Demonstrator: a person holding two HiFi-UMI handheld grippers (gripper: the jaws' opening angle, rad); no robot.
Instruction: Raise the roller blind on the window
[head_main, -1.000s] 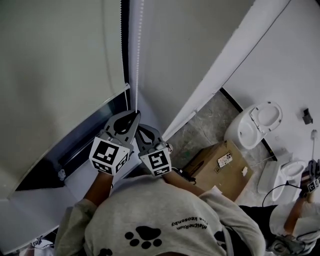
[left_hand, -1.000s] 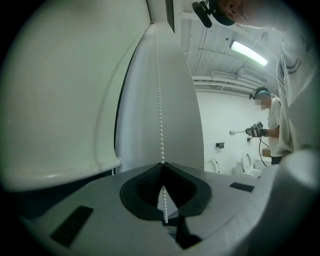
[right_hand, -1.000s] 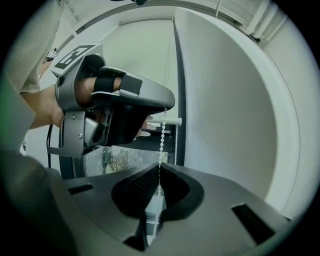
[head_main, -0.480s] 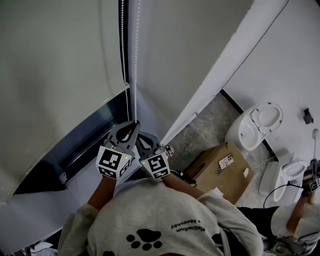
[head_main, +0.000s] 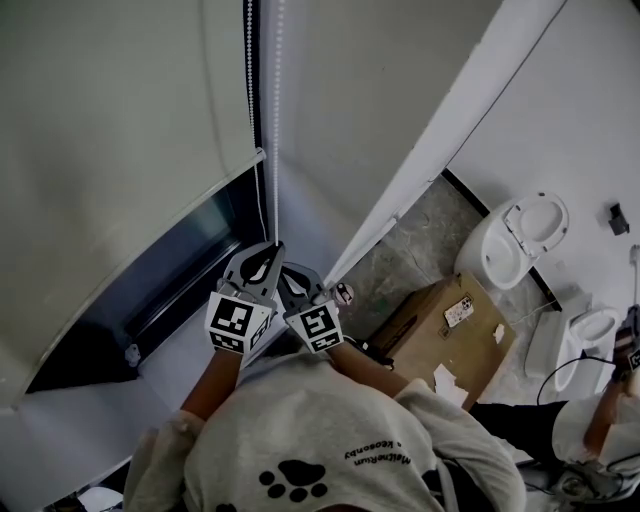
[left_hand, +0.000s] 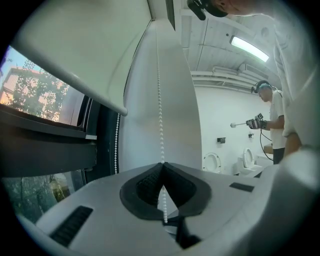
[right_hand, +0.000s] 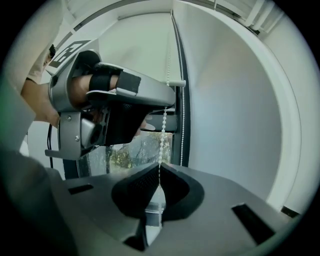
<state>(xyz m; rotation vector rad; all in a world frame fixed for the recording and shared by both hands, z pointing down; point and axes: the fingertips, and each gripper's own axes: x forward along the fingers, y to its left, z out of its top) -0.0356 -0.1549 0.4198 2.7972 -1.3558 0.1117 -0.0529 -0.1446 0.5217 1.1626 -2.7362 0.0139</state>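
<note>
The pale roller blind covers most of the window, its bottom bar above a dark strip of glass. A white bead chain hangs beside the blind's right edge. My left gripper is shut on the chain, and the left gripper view shows the beads pinched at the jaw tips. My right gripper sits just below and beside it. It is also shut on the chain, with the left gripper close above. A second strand hangs by the frame.
A white wall panel runs diagonally right of the chain. On the floor below stand a cardboard box and a toilet. Another person holding grippers is at the far right. The window sill lies under my arms.
Both grippers have come down toward my body with the chain held. The blind's bottom bar sits a little higher, and more dark glass shows under it.
</note>
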